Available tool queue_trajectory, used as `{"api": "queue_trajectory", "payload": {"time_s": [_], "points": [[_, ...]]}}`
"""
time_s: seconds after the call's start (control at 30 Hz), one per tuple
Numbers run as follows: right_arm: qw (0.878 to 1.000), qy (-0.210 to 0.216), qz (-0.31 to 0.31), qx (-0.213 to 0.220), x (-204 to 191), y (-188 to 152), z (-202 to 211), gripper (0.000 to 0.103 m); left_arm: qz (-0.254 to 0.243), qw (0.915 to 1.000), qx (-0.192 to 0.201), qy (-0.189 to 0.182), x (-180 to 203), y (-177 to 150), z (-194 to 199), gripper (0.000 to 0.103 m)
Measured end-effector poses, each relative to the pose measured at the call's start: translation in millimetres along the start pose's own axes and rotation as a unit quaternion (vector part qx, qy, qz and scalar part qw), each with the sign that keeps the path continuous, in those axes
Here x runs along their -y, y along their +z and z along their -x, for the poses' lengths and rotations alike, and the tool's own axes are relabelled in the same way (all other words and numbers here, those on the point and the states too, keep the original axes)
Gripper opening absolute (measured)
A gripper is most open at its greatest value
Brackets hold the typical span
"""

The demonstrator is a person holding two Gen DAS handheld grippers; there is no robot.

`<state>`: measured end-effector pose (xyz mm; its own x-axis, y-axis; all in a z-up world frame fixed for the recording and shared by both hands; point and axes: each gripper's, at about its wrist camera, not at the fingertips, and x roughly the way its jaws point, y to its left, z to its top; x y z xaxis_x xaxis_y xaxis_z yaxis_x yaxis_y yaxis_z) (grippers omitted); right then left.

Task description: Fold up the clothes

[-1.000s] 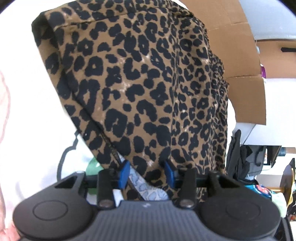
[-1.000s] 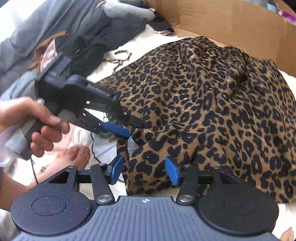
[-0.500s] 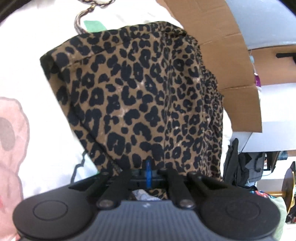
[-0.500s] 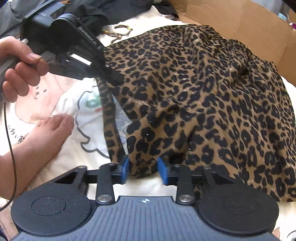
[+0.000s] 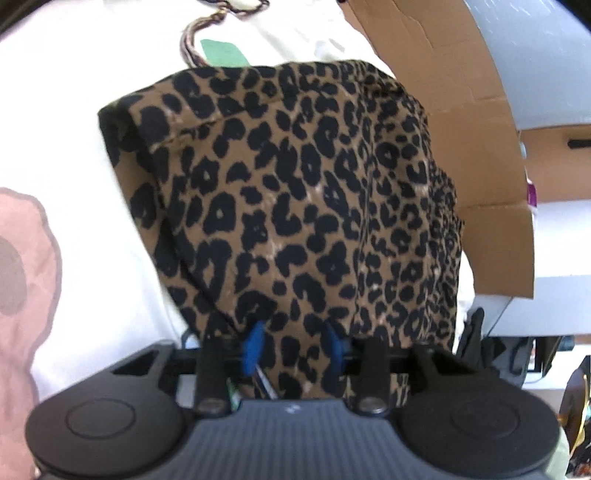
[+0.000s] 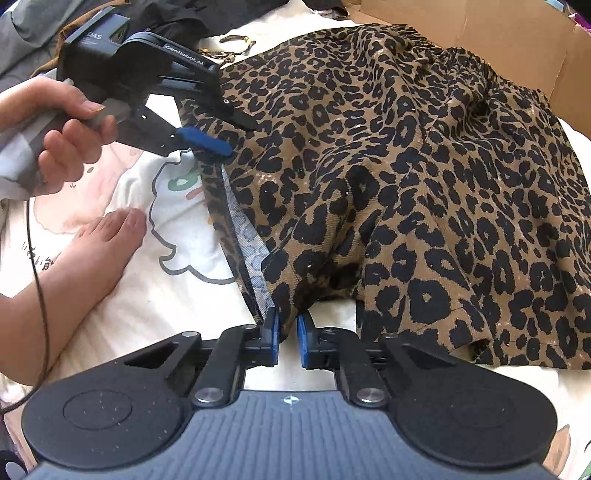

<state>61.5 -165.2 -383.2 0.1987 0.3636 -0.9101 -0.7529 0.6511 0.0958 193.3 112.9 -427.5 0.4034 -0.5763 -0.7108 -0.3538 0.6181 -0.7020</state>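
Item: leopard-print garment [image 6: 406, 166], spread loose and rumpled on a cartoon-print bedsheet [image 6: 177, 288], far end touching or just beside a cardboard box [image 6: 498, 33]. Long axis, judged from the right wrist view: from the near hem at the grippers out to a gathered band, probably the waist, by the box; hem toward the holder, band away. Near side edge turned up, pale inner face showing. Left gripper [image 6: 240, 138], held in a hand [image 6: 62, 140]: jaws narrow on a bunched fold of the side edge, just now opening a little, cloth between the pads. Right gripper [image 6: 287, 332]: jaws just now closing, narrow, on the hem corner. Hazards, as judgement only: loosened left pinch on a thick fold, so possible slip once lifted; only a small corner between the right jaws, so likely to pull free under the cloth's weight; more than one layer perhaps caught on the left, hence a skewed fold; deep wrinkles near the middle likely to be folded in unless drawn flat; far end apt to snag on the box wall if dragged that way.
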Motion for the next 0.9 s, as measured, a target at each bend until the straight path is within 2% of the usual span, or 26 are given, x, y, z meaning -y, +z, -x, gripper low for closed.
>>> {"api": "queue_trajectory", "payload": {"time_s": [0.03, 0.3, 0.4, 0.43, 0.5, 0.53, 0.6, 0.67, 0.83, 0.9], "points": [[1.0, 0.0, 0.0, -0.001, 0, 0, -1, 0.015, 0.001, 1.0, 0.0, 0.003, -1, 1, -1, 0.0], [1.0, 0.007, 0.001, -0.004, 0, -1, -2, 0.015, 0.002, 0.9992, 0.039, 0.007, -2, 7, 20, 0.0], [1.0, 0.009, -0.001, -0.004, 0, -1, -2, 0.015, 0.011, 0.9992, 0.036, 0.01, -4, 11, 25, 0.0], [1.0, 0.01, -0.001, -0.004, 0, -1, -2, 0.015, 0.015, 0.9992, 0.035, 0.016, -4, 11, 27, 0.002], [1.0, 0.011, -0.002, -0.004, 0, -1, -2, 0.015, 0.012, 0.9987, 0.042, 0.028, -6, 11, 33, 0.02], [1.0, 0.011, -0.002, -0.004, 0, -1, -2, 0.015, 0.009, 0.9984, 0.046, 0.032, -7, 11, 36, 0.024], [1.0, 0.011, -0.002, -0.004, 0, -1, -2, 0.015, 0.001, 0.9979, 0.053, 0.038, -7, 11, 40, 0.04], [1.0, 0.011, -0.002, -0.003, 0, -2, -2, 0.015, -0.007, 0.9977, 0.055, 0.039, -4, 13, 36, 0.046], [1.0, 0.012, 0.001, -0.003, -1, -2, -2, 0.015, -0.001, 0.9976, 0.054, 0.043, -4, 19, 28, 0.047], [1.0, 0.013, 0.0, -0.003, -1, -1, -2, 0.015, -0.004, 0.9979, 0.051, 0.038, -5, 20, 25, 0.051]]}}
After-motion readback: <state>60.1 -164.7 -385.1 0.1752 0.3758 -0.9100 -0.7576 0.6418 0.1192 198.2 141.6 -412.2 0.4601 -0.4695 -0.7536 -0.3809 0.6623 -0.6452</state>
